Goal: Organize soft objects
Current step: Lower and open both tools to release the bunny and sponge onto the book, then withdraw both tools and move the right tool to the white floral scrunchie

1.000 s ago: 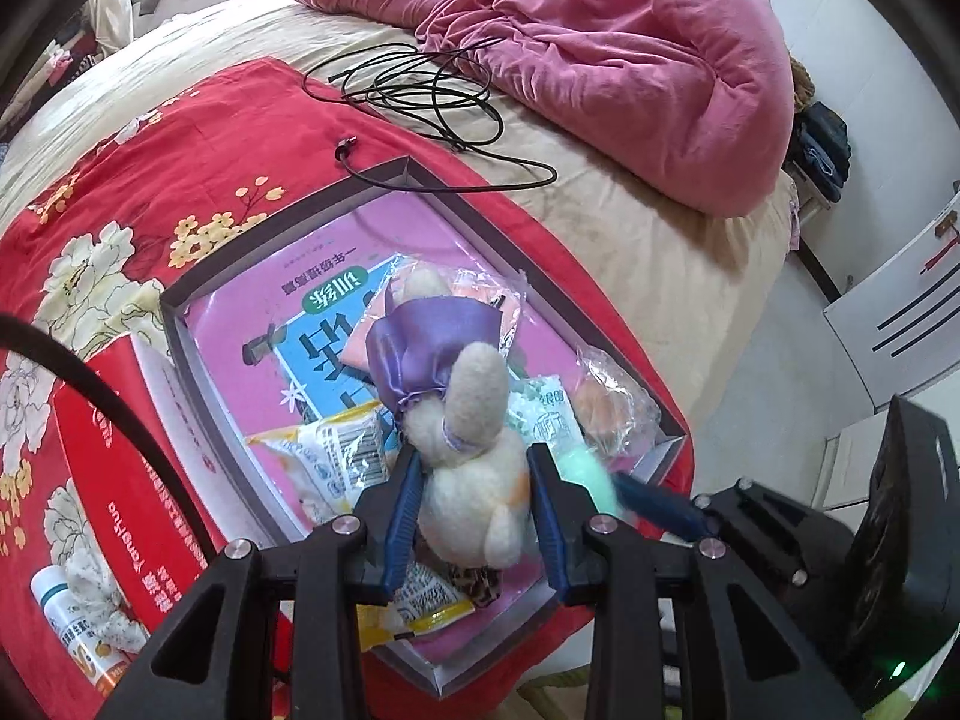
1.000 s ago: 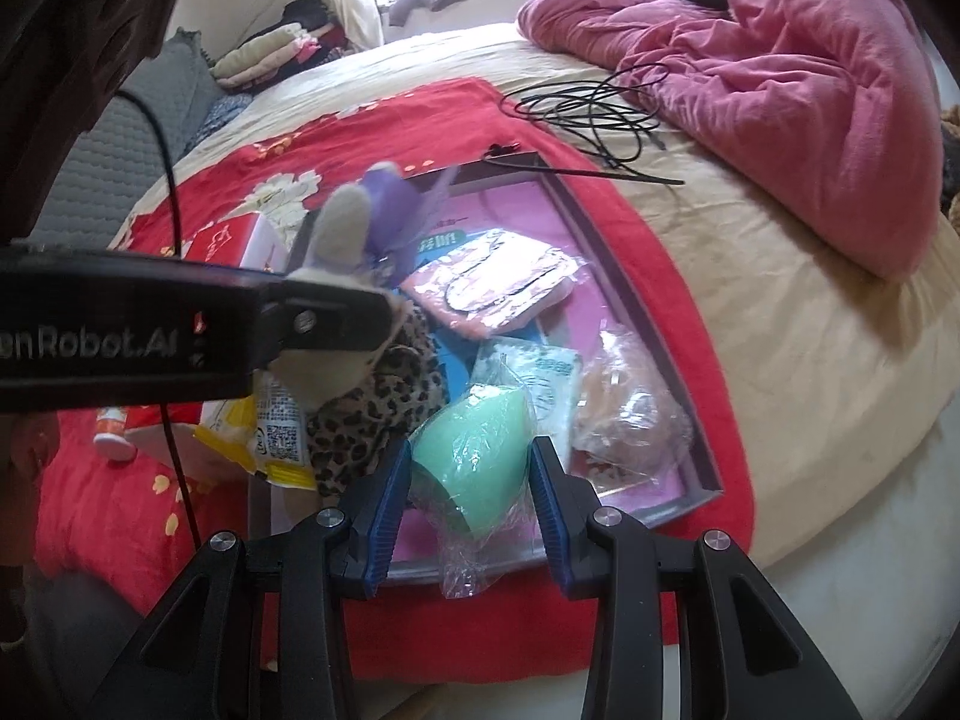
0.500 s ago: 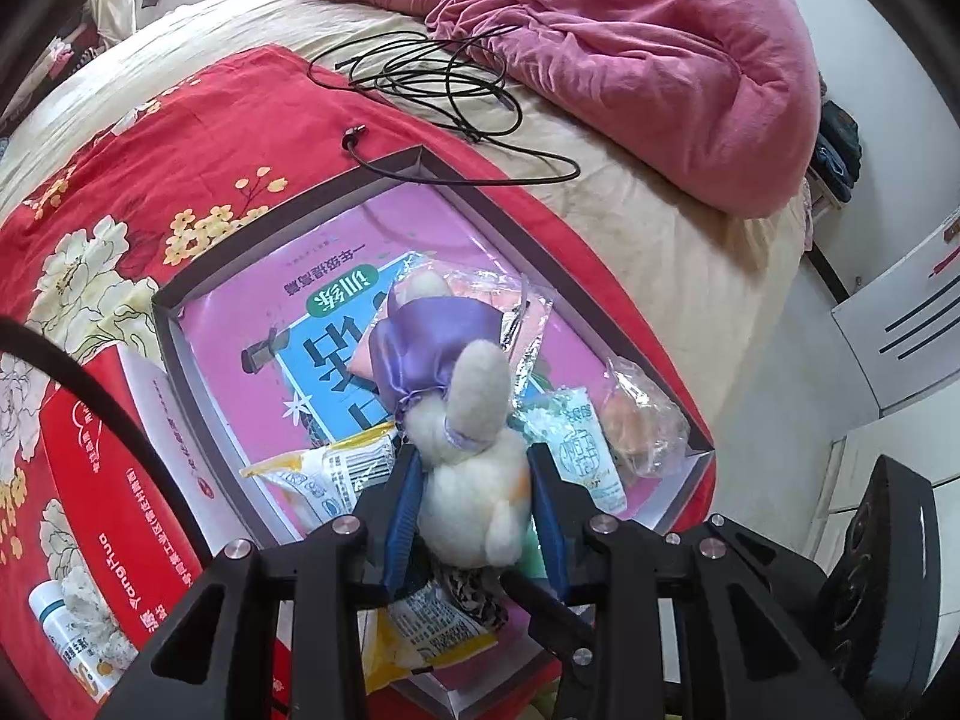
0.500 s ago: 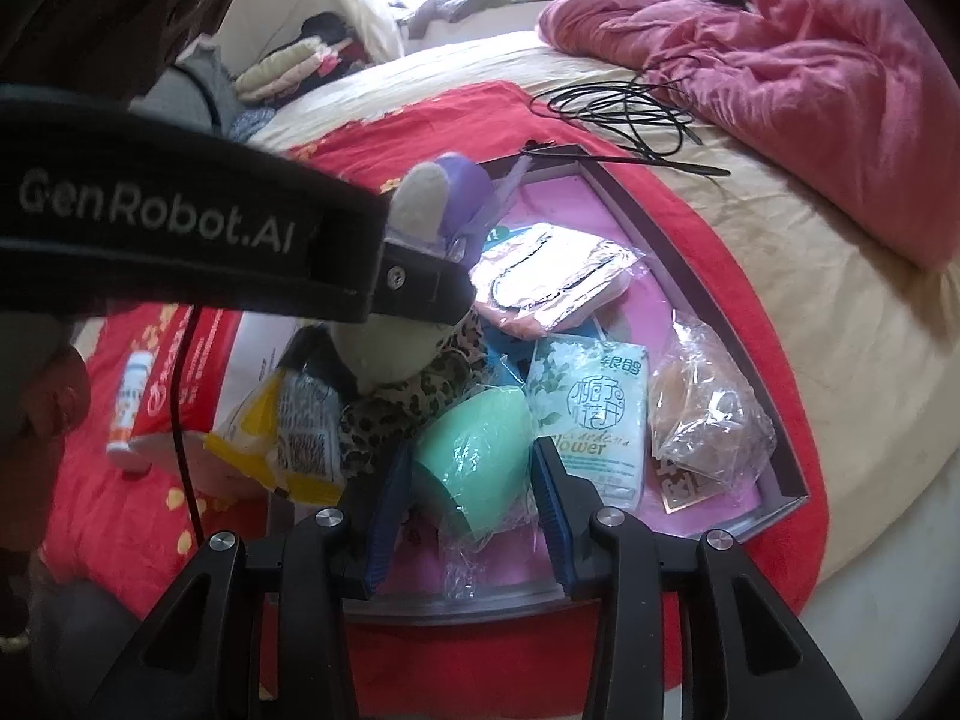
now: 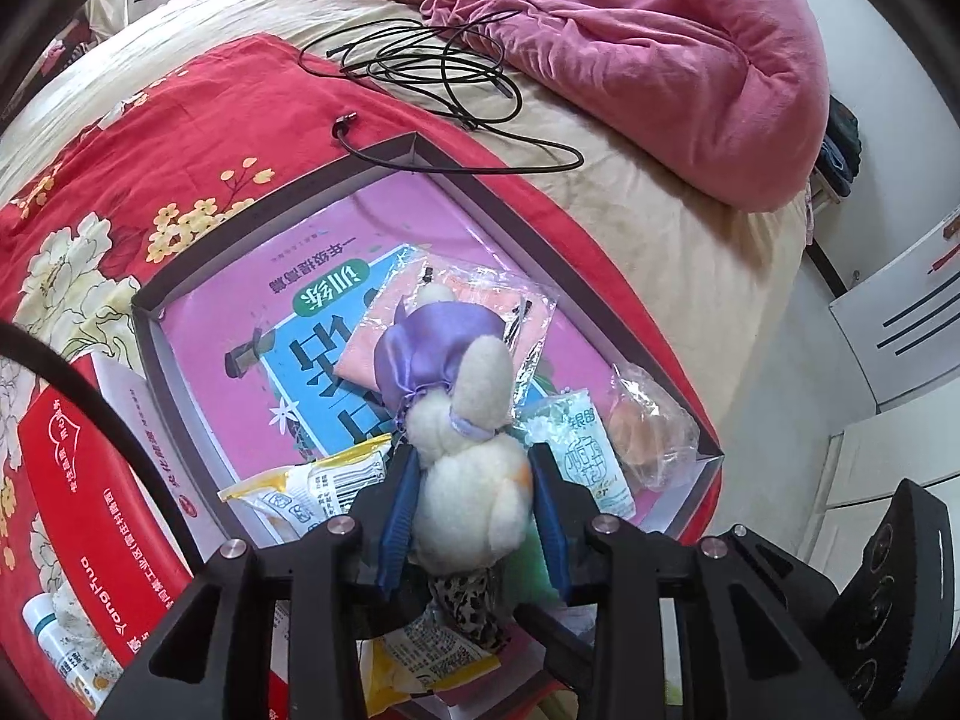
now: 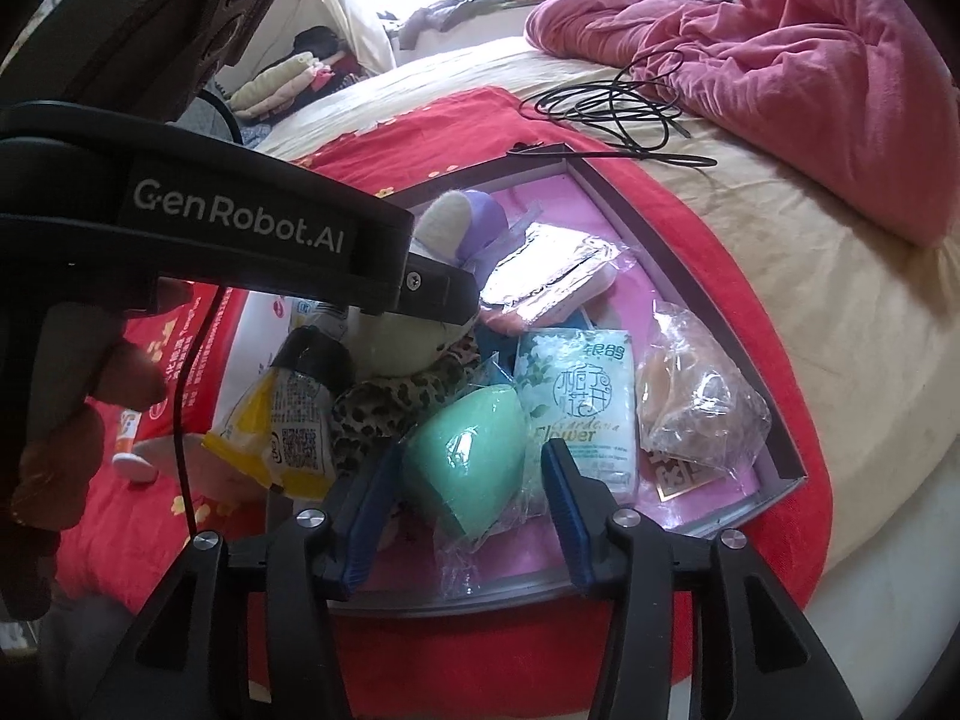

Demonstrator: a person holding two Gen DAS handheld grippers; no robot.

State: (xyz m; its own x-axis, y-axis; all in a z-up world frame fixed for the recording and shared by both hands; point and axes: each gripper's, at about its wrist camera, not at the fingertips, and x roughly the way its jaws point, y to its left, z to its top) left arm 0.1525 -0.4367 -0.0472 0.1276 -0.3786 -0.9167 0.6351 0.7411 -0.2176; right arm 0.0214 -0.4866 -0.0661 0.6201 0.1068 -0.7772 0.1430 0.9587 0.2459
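Note:
A cream plush toy (image 5: 468, 480) with a purple bow and leopard-print skirt hangs over the grey tray (image 5: 540, 228). My left gripper (image 5: 471, 462) is shut on its body. In the right wrist view the same plush (image 6: 420, 348) sits under the left tool's black body (image 6: 240, 228). A mint-green sponge (image 6: 468, 456) in clear wrap rests at the tray's near edge, between the fingers of my right gripper (image 6: 473, 450). Those jaws are opening, and the right pad stands clear of the sponge.
The tray (image 6: 690, 282) holds a pink book, a tissue pack (image 6: 576, 396), a bagged beige item (image 6: 702, 414), a wrapped pink item (image 6: 552, 276) and a yellow packet (image 6: 282, 438). A red box (image 5: 90, 510) lies to its left. Black cable (image 5: 432, 66) and a pink quilt (image 5: 660, 42) lie beyond.
The right jaws have widened around the green sponge, which now rests on the tray. The left gripper with the plush has come lower and closer beside the right one.

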